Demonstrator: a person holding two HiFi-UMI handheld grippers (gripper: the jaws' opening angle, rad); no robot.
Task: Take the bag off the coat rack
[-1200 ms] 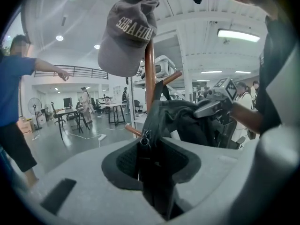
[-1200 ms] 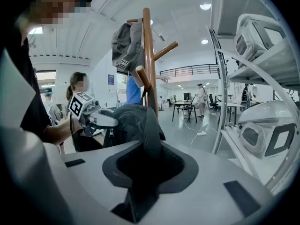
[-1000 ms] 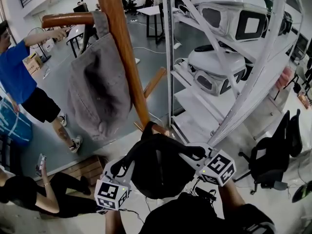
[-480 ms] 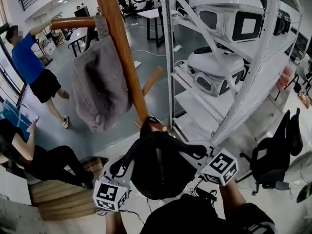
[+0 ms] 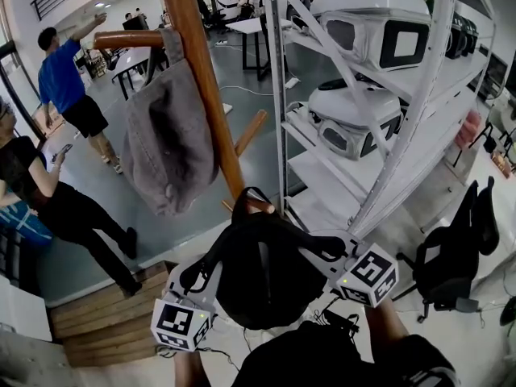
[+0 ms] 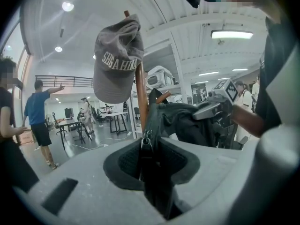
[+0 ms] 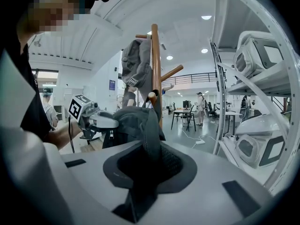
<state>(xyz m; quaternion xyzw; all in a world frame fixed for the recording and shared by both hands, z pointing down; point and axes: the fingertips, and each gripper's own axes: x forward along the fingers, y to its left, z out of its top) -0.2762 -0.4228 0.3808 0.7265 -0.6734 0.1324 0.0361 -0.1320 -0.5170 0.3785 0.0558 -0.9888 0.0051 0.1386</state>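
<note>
Bag (image 5: 262,276), black, pinched at its left edge by the left gripper (image 5: 193,278) and at its right edge by the right gripper (image 5: 324,253), its top loop at a low peg of the rack (image 5: 200,87).

Bright, even indoor light fills all three views; in the left gripper view a long ceiling panel (image 6: 231,34) and a round lamp (image 6: 68,6) burn out to plain white; in the right gripper view a small ceiling spot (image 7: 206,17) glows the same way; the grey floor (image 5: 251,99) in the head view carries a dull sheen from above; shadows are soft and faint; the black bag (image 5: 258,272) swallows the light and shows little detail; both gripper views are fisheye, ringed by black corners, and the white shelf frame (image 7: 220,78) bows towards the edge; whatever lies closest to those lenses is soft, the distance sharper; in the head view uprights lean and splay.
</note>
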